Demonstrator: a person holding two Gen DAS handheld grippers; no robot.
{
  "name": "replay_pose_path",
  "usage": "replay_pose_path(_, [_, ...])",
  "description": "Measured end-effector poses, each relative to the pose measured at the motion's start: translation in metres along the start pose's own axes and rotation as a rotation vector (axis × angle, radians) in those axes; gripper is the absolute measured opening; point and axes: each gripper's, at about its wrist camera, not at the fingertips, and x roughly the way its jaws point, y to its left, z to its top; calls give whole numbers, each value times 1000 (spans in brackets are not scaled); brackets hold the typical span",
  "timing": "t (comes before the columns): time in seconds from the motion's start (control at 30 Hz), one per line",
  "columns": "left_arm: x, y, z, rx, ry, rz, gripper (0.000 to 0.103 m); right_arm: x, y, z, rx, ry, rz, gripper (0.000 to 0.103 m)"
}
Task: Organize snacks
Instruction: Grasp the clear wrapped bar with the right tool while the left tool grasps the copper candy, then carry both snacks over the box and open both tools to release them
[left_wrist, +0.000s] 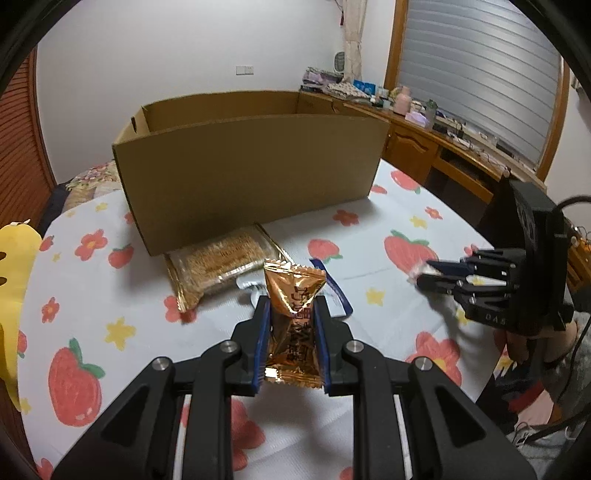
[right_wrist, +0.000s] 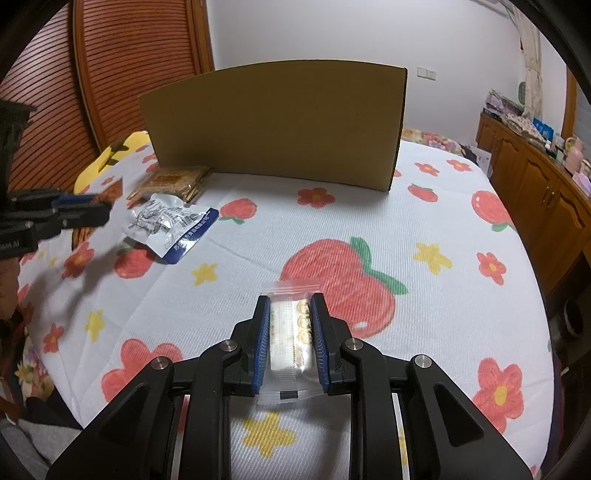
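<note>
My left gripper (left_wrist: 291, 306) is shut on an orange foil snack packet (left_wrist: 293, 295), held above the flowered cloth. My right gripper (right_wrist: 289, 306) is shut on a clear-wrapped white biscuit pack (right_wrist: 290, 332). It also shows at the right of the left wrist view, as the right gripper (left_wrist: 424, 273). An open cardboard box (left_wrist: 251, 166) stands behind both; in the right wrist view the box (right_wrist: 277, 122) shows only its near wall. A clear pack of golden crackers (left_wrist: 218, 262) lies in front of the box. A white and blue pouch (right_wrist: 173, 225) lies beside it, partly hidden in the left wrist view.
A flowered cloth (right_wrist: 369, 229) covers the table. A yellow cushion (left_wrist: 14, 280) sits at its left edge. A wooden sideboard (right_wrist: 532, 177) with clutter runs along the right wall. A slatted wooden door (right_wrist: 122, 66) stands behind on the left.
</note>
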Motion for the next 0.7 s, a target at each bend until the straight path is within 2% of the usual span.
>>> replay_pose_path(0.1, [-4,1,8,-6,-29,4,20,-3,-1,3,5,5,13,19])
replay_pose_path(0.33, [-9,14,38,-31,-103,21,20,-28,1,30,-41,-65,19,19])
replay_pose_path(0.53, [-13,28,77,-49,-186,31,20,-42,-5,76,-71,-149,19,19])
replay_pose_path(0.7, [-9,40,104,-48,-219,48,20,-43,-7,120,-108,-214,16,19])
